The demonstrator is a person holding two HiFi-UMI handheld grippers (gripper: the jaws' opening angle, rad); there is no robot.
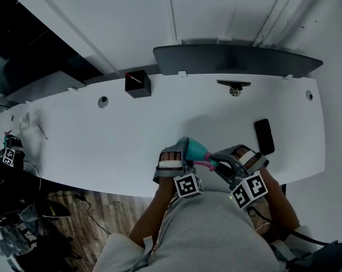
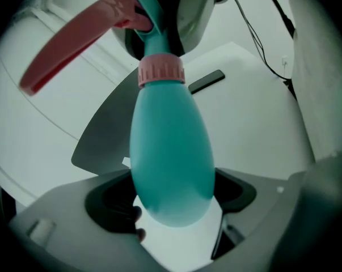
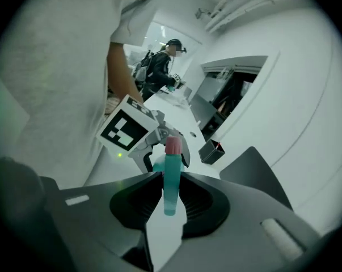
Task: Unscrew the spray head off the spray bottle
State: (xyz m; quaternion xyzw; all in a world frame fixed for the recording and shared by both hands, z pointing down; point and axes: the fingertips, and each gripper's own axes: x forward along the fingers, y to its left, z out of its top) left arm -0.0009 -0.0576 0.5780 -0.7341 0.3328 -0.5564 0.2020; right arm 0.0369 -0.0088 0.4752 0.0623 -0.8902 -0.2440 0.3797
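Closest to the head camera is the person's pale grey shirt [image 1: 216,231], and just past it both tools meet over the near edge of the long white worktop [image 1: 102,140]. The left tool [image 2: 172,200] is clenched wide on the rounded body of the teal plastic spray bottle [image 2: 169,146], whose neck runs away from it toward 12 o'clock in the left gripper view. The right tool [image 3: 169,196] grasps the teal spray head [image 3: 169,177], the one with the pink trigger and pink collar, its jaws pressed on the narrow teal part. A flat black phone [image 1: 264,136] lies on the worktop at 2 o'clock from the bottle. A small black box [image 1: 138,84] stands at 11 o'clock, well apart.
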